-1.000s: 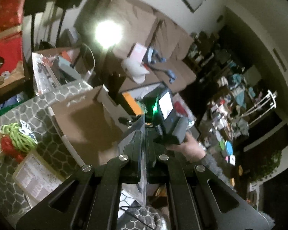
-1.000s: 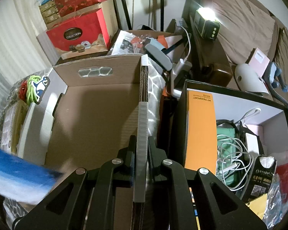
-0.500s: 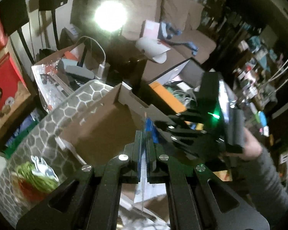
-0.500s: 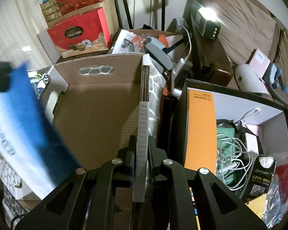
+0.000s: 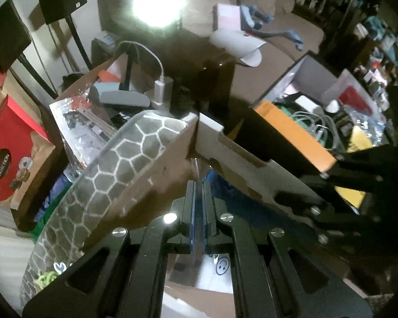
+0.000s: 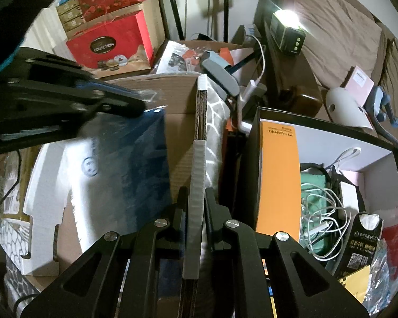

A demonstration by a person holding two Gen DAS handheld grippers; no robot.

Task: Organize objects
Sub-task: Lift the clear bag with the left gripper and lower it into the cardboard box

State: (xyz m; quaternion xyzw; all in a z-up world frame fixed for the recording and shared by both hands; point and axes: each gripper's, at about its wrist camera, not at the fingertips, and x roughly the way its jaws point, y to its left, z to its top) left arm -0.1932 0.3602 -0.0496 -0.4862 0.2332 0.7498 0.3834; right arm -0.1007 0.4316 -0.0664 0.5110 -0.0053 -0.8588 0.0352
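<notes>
My left gripper (image 5: 197, 185) (image 6: 135, 106) is shut on the top edge of a clear plastic packet (image 6: 119, 164) holding a blue and white item. The packet hangs inside the open cardboard box (image 6: 177, 132), close to its right wall. My right gripper (image 6: 197, 193) is shut on that right wall flap (image 6: 201, 111), a corrugated edge with a white strip. In the left wrist view the packet (image 5: 199, 265) shows below the fingers, with the box corner (image 5: 196, 124) just ahead and the right gripper (image 5: 358, 175) dark at the right.
A black-rimmed box (image 6: 329, 137) at the right holds an orange case (image 6: 278, 175), white cables (image 6: 323, 206) and small packets. Red gift boxes (image 6: 111, 45) stack at the back left. A lit lamp (image 6: 288, 35), speaker stands and a brown sofa (image 6: 339, 31) lie behind. A hexagon-patterned cloth (image 5: 111, 177) covers the table.
My left gripper has swung down and over into the cardboard box with the packet, which now hangs inside it. The right gripper has kept still on the box flap.
</notes>
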